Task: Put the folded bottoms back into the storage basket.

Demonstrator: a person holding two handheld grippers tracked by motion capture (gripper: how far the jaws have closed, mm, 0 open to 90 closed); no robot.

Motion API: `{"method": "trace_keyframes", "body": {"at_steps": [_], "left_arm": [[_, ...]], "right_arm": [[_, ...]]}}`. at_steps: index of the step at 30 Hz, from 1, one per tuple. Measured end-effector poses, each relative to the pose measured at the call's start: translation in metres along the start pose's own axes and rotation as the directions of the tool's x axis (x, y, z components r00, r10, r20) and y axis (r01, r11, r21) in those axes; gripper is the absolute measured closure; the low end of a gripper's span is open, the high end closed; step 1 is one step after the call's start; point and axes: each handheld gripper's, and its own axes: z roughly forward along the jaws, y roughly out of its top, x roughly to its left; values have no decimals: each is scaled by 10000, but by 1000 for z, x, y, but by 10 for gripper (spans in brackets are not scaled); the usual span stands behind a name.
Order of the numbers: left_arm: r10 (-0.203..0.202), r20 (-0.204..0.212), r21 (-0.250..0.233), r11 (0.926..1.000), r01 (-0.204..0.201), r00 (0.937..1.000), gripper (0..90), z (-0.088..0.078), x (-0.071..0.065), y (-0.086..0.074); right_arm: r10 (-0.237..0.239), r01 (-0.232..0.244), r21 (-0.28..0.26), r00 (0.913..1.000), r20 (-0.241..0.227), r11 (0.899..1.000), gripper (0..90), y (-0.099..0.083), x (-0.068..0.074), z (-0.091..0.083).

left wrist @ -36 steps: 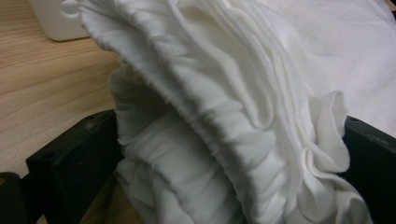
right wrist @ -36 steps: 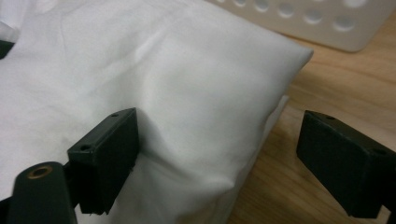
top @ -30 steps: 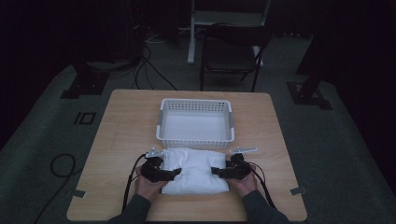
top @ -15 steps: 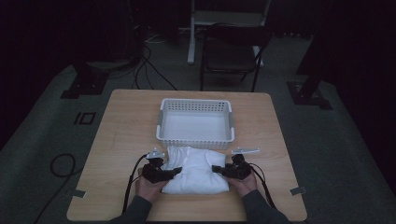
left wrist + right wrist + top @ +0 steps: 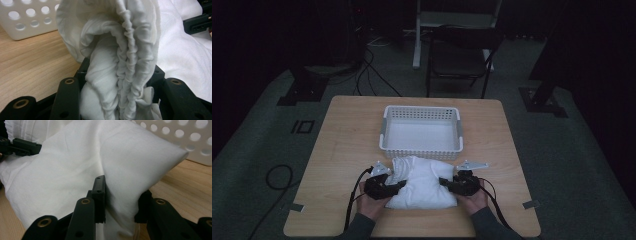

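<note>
- We work at a light wooden table (image 5: 342, 150) with rounded corners, standing on a grey carpeted floor (image 5: 257, 150) in a dim room.
- Beyond the table's far edge stands a dark chair (image 5: 459, 55), with black cables (image 5: 372, 75) running across the floor to its left.
- A white perforated basket (image 5: 384, 131) sits at the middle of the table, toward its far side.
- Just in front of the basket lies a white pillow (image 5: 424, 182), its far edge close against the basket's near wall.
- Our left gripper (image 5: 398, 185) bites into the pillow's left end; in the left gripper view its jaws have just been closing and now clamp a bunched, gathered fold of the pillow (image 5: 120, 75) between them.
- Our right gripper (image 5: 446, 184) holds the pillow's right end; in the right gripper view the jaws are pinched on the smooth fabric of the pillow (image 5: 120, 182), a corner of which sticks out past them toward the basket (image 5: 190, 140).
- The pillow thus spans the gap between the two grippers, one at each short end, our hands behind them near the table's front edge.
</note>
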Motion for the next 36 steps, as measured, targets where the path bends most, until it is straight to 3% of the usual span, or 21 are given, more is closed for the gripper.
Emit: {"method": "trace_keyframes", "body": {"at_steps": [36], "left_arm": [[563, -432, -509, 9970, -584, 9975, 539, -20, -12, 10]], "right_arm": [[-479, 483, -643, 9988, 71, 9968, 703, 10, 12, -19]]}}
